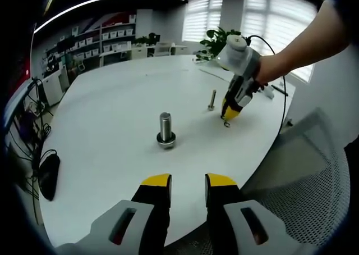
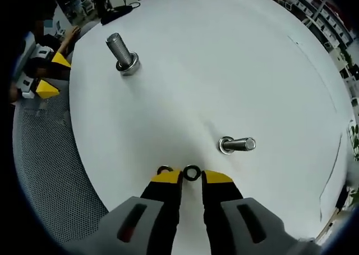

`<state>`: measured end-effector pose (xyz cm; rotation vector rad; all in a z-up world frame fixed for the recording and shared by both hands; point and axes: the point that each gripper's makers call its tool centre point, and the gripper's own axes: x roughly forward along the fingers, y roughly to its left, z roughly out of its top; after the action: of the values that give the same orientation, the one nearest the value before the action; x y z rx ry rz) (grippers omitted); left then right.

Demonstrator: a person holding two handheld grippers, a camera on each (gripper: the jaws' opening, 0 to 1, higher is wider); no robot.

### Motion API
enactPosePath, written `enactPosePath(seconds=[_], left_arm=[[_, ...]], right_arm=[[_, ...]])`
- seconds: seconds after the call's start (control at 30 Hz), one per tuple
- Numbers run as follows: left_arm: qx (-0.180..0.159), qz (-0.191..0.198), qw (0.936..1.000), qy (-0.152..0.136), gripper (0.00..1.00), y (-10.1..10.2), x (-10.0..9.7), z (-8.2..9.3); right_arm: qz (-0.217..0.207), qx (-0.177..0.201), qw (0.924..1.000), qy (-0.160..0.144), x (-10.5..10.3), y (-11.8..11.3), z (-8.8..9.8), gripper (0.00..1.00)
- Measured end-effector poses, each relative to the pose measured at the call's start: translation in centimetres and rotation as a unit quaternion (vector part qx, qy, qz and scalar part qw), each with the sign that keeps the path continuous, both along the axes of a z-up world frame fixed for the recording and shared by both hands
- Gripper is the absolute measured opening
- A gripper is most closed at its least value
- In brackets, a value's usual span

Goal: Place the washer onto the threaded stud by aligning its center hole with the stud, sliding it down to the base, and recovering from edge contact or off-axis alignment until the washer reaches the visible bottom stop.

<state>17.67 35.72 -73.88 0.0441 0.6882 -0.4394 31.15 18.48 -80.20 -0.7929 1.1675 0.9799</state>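
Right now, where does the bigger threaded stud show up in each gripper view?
Left gripper view: big stud stands just left of centre on the white table.
Right gripper view: big stud upper left, near the table edge.
Shared landmark: the small stud.

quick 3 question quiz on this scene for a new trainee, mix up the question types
1. True or false: the left gripper has a washer between its fingers.
2. Besides the large stud, how many other studs stand on the table? A none, B one, C two.
3. Fill in: the washer at the tips of the right gripper lies nearer the ___ stud.

Key
1. False: the fingers are apart with nothing between them.
2. B: the small stud.
3. small
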Motion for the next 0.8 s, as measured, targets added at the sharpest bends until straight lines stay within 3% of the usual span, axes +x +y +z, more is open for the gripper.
enactPosePath(seconds=[0.8], left_arm=[[0.004, 0.007, 1.0, -0.001, 0.22, 0.29, 0.12, -0.01]], right_arm=[[0.025, -0.074, 0.9969, 0.001, -0.24, 0.36, -0.03, 0.15]])
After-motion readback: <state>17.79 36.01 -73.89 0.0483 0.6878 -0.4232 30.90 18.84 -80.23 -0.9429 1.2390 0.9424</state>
